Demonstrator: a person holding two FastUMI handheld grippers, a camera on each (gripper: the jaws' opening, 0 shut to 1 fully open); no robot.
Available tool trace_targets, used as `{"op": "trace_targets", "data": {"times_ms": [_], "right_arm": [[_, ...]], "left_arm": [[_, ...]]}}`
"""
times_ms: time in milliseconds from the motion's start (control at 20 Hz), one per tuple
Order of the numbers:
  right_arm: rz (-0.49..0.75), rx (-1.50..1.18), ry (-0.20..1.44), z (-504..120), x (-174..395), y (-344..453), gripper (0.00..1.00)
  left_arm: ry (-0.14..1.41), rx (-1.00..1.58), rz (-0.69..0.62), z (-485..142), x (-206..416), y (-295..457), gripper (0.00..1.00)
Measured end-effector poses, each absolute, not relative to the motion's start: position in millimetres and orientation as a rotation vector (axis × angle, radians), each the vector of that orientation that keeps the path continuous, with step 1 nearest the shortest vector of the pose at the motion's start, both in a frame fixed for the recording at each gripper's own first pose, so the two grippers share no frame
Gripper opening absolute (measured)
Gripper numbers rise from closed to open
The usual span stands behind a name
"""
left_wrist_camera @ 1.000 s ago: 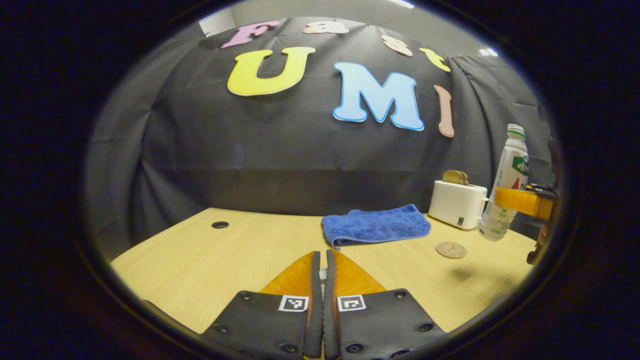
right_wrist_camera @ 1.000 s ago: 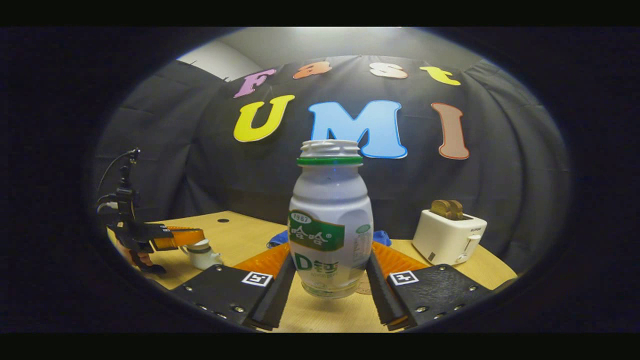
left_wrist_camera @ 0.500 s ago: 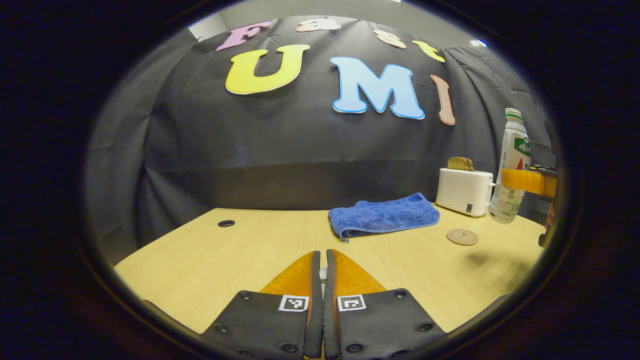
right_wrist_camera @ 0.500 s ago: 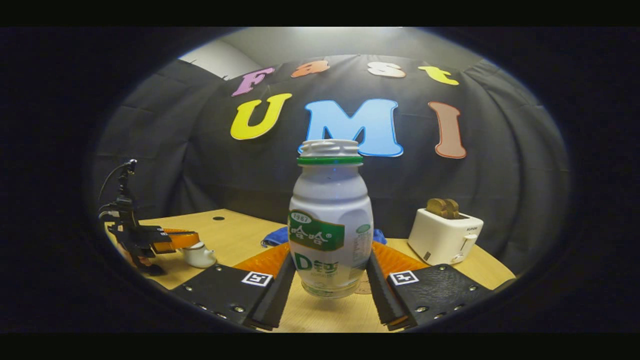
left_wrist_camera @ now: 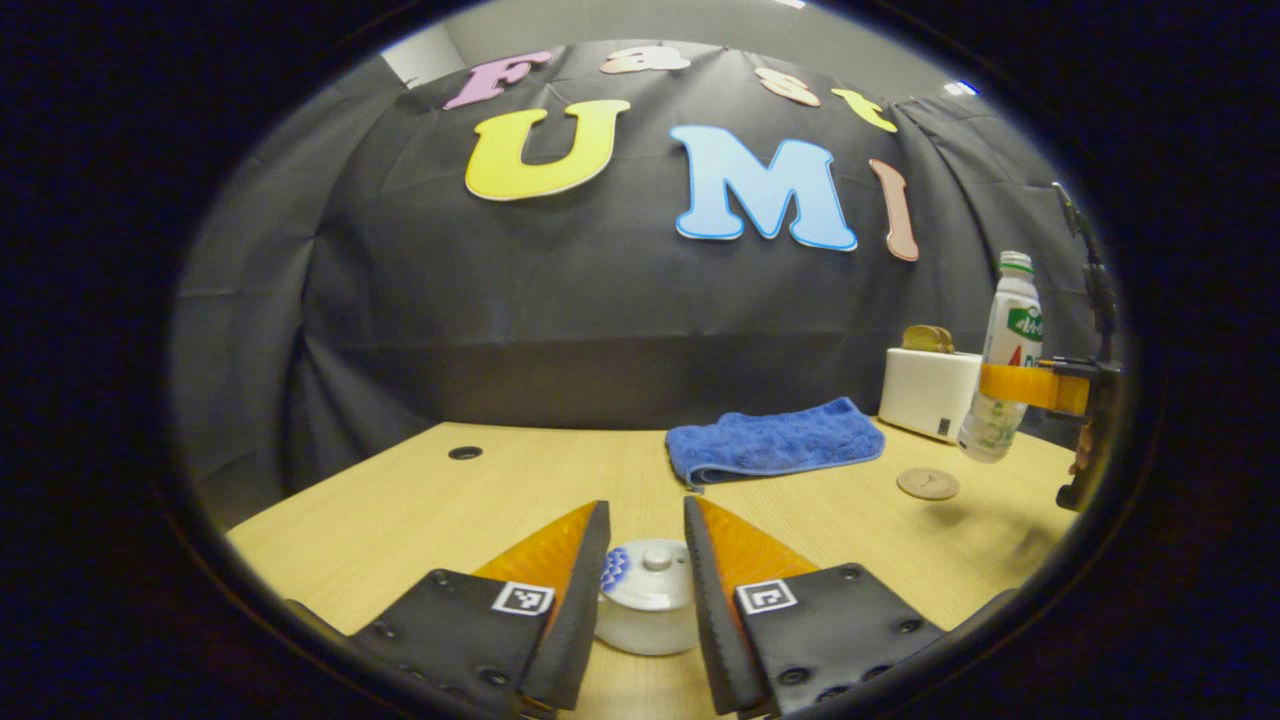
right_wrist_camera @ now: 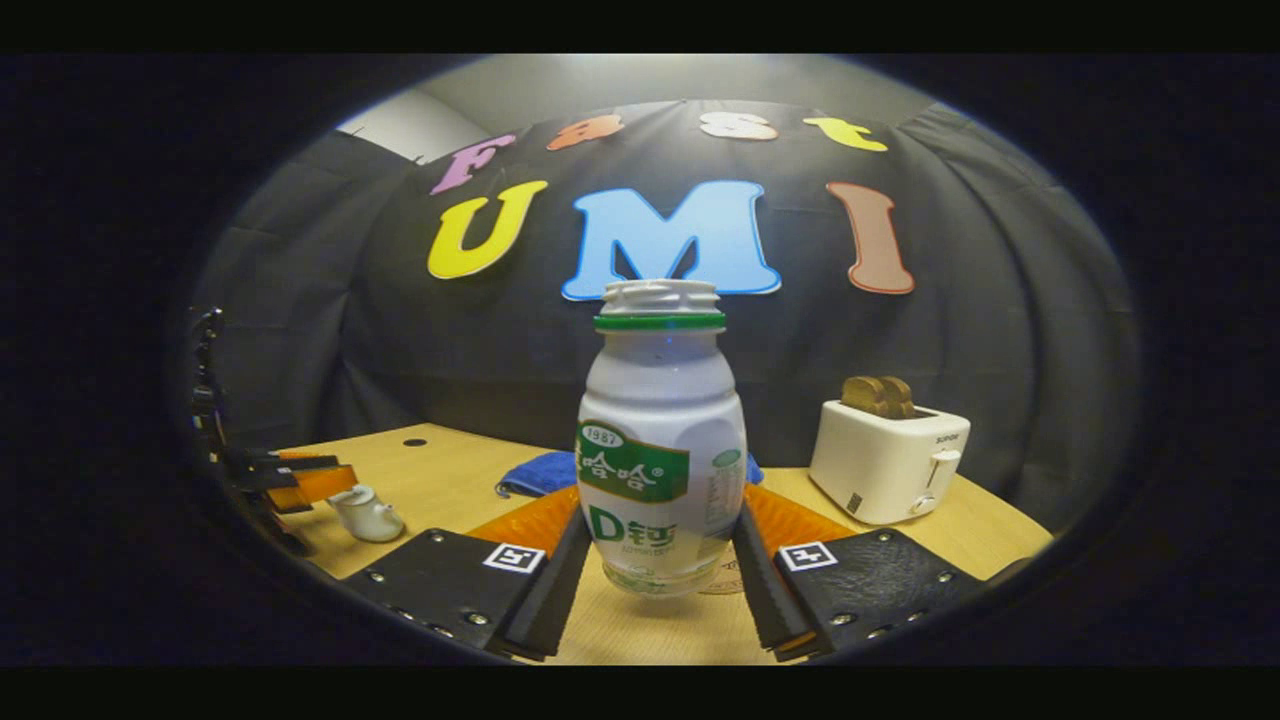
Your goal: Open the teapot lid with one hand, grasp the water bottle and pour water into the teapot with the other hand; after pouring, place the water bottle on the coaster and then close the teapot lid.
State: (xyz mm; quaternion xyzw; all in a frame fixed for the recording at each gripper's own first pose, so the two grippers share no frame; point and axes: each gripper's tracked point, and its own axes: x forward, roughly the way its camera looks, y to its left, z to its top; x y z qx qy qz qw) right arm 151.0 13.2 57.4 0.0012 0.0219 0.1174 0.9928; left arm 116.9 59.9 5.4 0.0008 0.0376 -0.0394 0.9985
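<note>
Pale wooden table [left_wrist_camera: 420,510] under the black cloth wall: the left gripper [left_wrist_camera: 645,590] stands spread, its fingers either side of the lidded white teapot [left_wrist_camera: 648,610] without pressing it. Off to the right, the right gripper [right_wrist_camera: 655,560] clamps the uncapped water bottle [right_wrist_camera: 660,450] upright above the table, near the round coaster [left_wrist_camera: 927,484]. Behind lie a blue towel [left_wrist_camera: 775,440] and a white toaster [right_wrist_camera: 885,460].

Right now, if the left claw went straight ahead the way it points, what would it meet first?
The teapot: it sits between the open left claw's fingers, its lid knob on the line. Beyond lies bare table, though depth is unclear.
</note>
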Motion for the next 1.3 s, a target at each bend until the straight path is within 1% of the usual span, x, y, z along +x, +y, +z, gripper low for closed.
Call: {"op": "trace_targets", "data": {"times_ms": [100,250,300,350,450,500,550,700,750,800,850,950,1000,1050,1150,1200,1250,1300], "right_arm": [[0.196,0.06,0.095,45,174,0,0.71],[0.131,0.068,0.138,29,206,-20,0.7],[0.123,0.062,0.153,23,212,-22,0.7],[0.115,0.047,0.168,18,217,-24,0.7],[0.118,0.018,0.192,6,219,-23,0.7],[0.127,0.006,0.199,1,219,-20,0.7],[0.127,-0.007,0.205,-2,220,-20,0.7],[0.128,-0.017,0.225,-13,221,-20,0.7],[0.125,-0.014,0.209,-11,222,-21,0.7],[0.123,-0.019,0.214,-13,220,-21,0.7],[0.121,-0.019,0.2,-11,222,-20,0.7],[0.123,-0.034,0.189,-10,222,-18,0.7],[0.125,-0.037,0.187,-10,222,-18,0.71],[0.124,-0.033,0.179,-11,221,-19,0.71],[0.091,-0.023,0.16,-10,220,-25,0.75],[0.085,-0.02,0.143,-6,218,-26,0.7],[0.088,-0.026,0.128,-3,214,-24,0.75],[0.086,-0.041,0.121,0,212,-22,0.93]], "left_arm": [[0.01,0.003,-0.074,30,99,60,0.78],[-0.039,-0.007,-0.099,49,76,53,0.9],[-0.051,-0.007,-0.1,55,69,53,0.87],[-0.058,-0.005,-0.103,58,64,52,0.89],[-0.066,-0.015,-0.106,61,56,51,0.9],[-0.069,-0.026,-0.111,63,54,49,0.87],[-0.069,-0.032,-0.113,61,52,47,0.9],[-0.058,-0.028,-0.108,56,53,49,0.9],[-0.057,-0.03,-0.107,55,54,49,0.9],[-0.056,-0.033,-0.105,55,55,50,0.87],[-0.052,-0.037,-0.103,52,55,51,0.9],[-0.047,-0.043,-0.103,50,54,51,0.89],[-0.045,-0.043,-0.103,48,54,51,0.87],[-0.046,-0.041,-0.103,49,54,51,0.89],[-0.053,-0.034,-0.102,51,52,50,0.89],[-0.053,-0.032,-0.102,52,50,50,0.87],[-0.053,-0.031,-0.103,52,49,50,0.89],[-0.052,-0.029,-0.102,52,48,49,0.89]]}}
